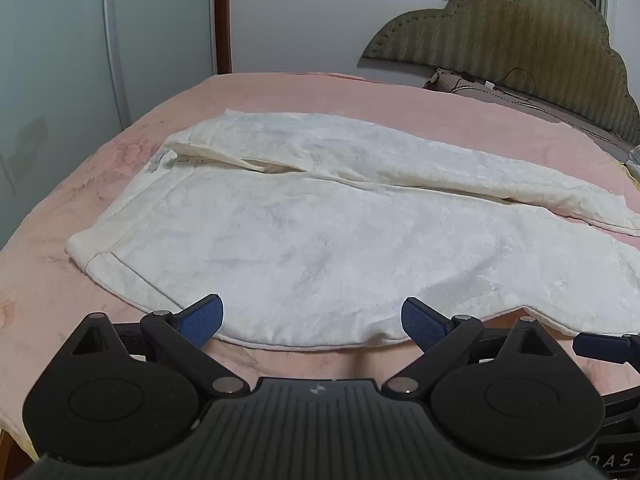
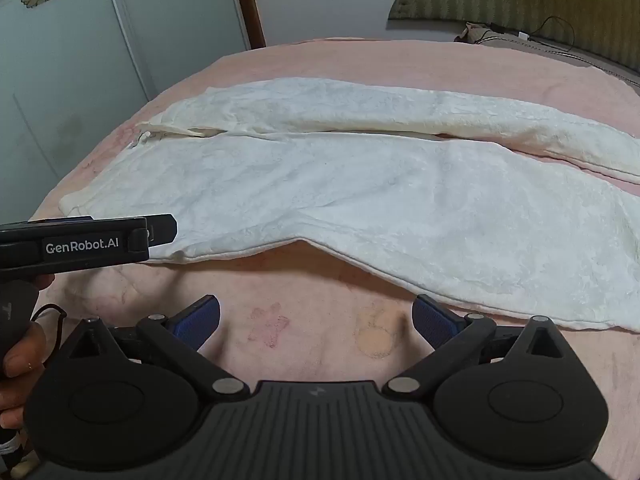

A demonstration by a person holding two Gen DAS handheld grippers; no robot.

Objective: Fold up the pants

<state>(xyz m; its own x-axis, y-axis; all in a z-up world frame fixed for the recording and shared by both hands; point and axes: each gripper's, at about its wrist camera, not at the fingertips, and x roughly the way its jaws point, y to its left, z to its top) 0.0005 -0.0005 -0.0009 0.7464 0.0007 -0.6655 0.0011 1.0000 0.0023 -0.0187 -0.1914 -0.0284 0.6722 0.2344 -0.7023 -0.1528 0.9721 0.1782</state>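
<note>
White pants [image 1: 304,224] lie spread flat on a pink bed cover [image 1: 80,288], waistband to the left, both legs running off to the right. My left gripper [image 1: 312,320] hovers open over the pants' near edge, nothing between its blue pads [image 1: 204,318]. In the right wrist view the same pants [image 2: 360,192] stretch across the bed. My right gripper [image 2: 316,320] stands open above bare pink cover, just short of the near leg's hem edge. The left gripper [image 2: 120,238] shows there from the side, held by a hand [image 2: 20,356].
A padded olive headboard [image 1: 520,40] leans at the far right with a cable and a pillow [image 1: 452,82] below it. Pale wardrobe doors [image 1: 60,60] stand left of the bed. The bed's near left corner [image 1: 12,436] drops off.
</note>
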